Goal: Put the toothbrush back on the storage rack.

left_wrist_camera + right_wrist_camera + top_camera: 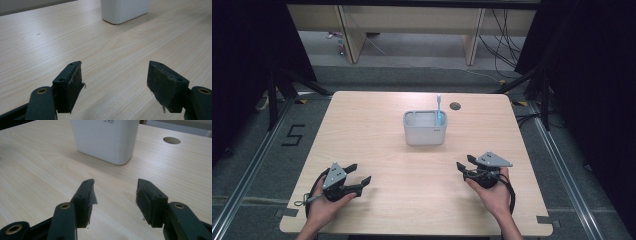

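A white rectangular container (424,129) stands on the middle of the wooden table (377,130), with a light blue toothbrush (439,111) upright in its right end. My left gripper (360,174) rests at the front left of the table, open and empty, well short of the container (125,10). My right gripper (465,164) rests at the front right, also open with nothing between its jaws, and the container (105,140) stands a short way ahead of it. The left gripper (115,77) and right gripper (115,191) each look along bare wood.
A round cable hole (455,106) lies in the table behind the container, also seen as the cable hole (171,140) at the upper right. A wooden bench (412,25) and cables stand on the floor beyond the table. Black curtains flank both sides.
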`<state>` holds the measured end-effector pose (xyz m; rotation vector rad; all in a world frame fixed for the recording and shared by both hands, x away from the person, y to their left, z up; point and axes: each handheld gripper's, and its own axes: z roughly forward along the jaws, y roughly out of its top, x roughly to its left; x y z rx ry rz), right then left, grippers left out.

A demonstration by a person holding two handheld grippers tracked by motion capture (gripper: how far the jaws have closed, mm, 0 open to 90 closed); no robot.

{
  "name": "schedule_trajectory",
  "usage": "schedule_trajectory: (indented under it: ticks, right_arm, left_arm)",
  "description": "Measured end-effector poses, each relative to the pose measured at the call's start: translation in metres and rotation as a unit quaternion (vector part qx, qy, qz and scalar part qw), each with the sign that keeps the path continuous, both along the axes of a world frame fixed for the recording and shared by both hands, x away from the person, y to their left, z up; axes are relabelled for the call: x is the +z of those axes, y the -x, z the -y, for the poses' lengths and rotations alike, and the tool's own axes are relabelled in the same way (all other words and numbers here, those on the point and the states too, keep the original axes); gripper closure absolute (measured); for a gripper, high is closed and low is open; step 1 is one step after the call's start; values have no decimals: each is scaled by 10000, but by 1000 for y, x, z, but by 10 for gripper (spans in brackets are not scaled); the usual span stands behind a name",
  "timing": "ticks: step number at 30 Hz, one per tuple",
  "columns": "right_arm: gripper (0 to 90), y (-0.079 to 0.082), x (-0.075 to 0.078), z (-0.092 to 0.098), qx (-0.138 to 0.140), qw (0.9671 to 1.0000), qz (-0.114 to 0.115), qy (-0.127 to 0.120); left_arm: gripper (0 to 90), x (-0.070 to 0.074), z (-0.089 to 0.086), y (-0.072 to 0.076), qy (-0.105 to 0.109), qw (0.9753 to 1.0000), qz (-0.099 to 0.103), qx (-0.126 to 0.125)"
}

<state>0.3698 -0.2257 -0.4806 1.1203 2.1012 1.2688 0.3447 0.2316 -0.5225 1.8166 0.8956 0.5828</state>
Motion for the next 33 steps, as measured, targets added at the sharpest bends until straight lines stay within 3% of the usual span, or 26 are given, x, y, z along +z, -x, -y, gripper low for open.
schedule_trajectory:
  ticks: [7,9,15,17,33]
  right_arm:
    - [490,11,-6,7,3,10000,-75,-51]
    - [490,17,-8,8,-146,9998,-134,-81]
    - [492,24,-15,10,-184,9996,-54,-189]
    - [493,25,-17,13,-162,9997,118,-122]
    - [498,27,-23,14,-189,9993,218,-218]
  left_arm:
    - [276,0,0,0,-10,10000,6,-9]
    - [277,0,0,0,-5,10000,12,-4]
    - [277,0,1,0,-24,10000,6,5]
    - [277,0,1,0,-33,10000,7,4]
    - [278,0,1,0,-17,10000,-21,7]
